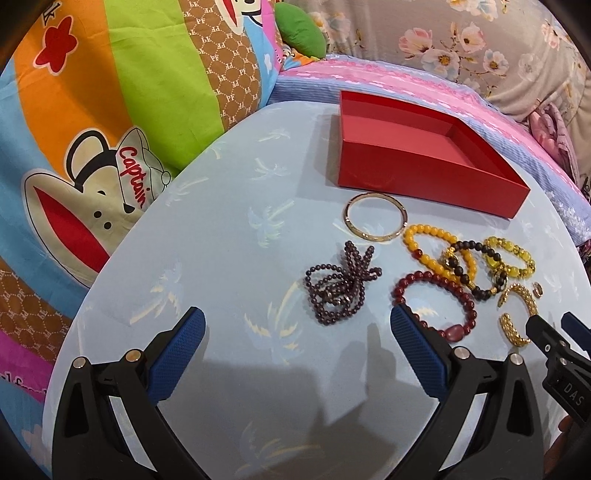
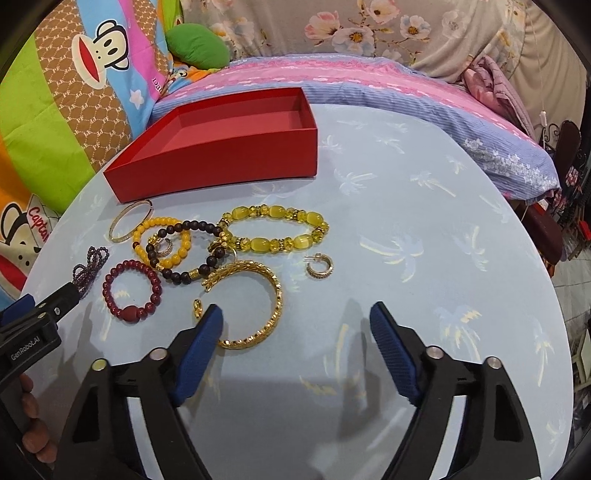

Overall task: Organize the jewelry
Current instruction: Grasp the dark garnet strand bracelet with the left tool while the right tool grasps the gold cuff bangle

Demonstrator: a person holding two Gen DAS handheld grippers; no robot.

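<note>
An empty red box (image 1: 424,173) (image 2: 221,162) stands at the far side of a light blue table (image 1: 240,240) (image 2: 424,240). In front of it lie a thin gold bangle (image 1: 349,221) (image 2: 129,214), a dark purple bead strand (image 1: 338,288) (image 2: 88,266), a dark red bead bracelet (image 1: 469,306) (image 2: 155,288), a yellow bead bracelet (image 1: 424,229) (image 2: 181,247), a black bead bracelet (image 1: 491,254) (image 2: 201,225), a yellow-green bracelet (image 2: 273,212), a gold cuff (image 2: 275,306) (image 1: 511,325) and a hoop earring (image 2: 319,267). My left gripper (image 1: 297,321) is open before the purple strand. My right gripper (image 2: 297,317) is open, its left finger over the cuff.
Colourful cartoon bedding (image 1: 110,110) borders the table on the left. A pink and blue striped blanket (image 2: 369,85) and floral fabric (image 2: 369,26) lie behind. A small gold ring (image 2: 197,306) lies by the cuff. A small earring (image 2: 164,247) lies inside the yellow bracelet.
</note>
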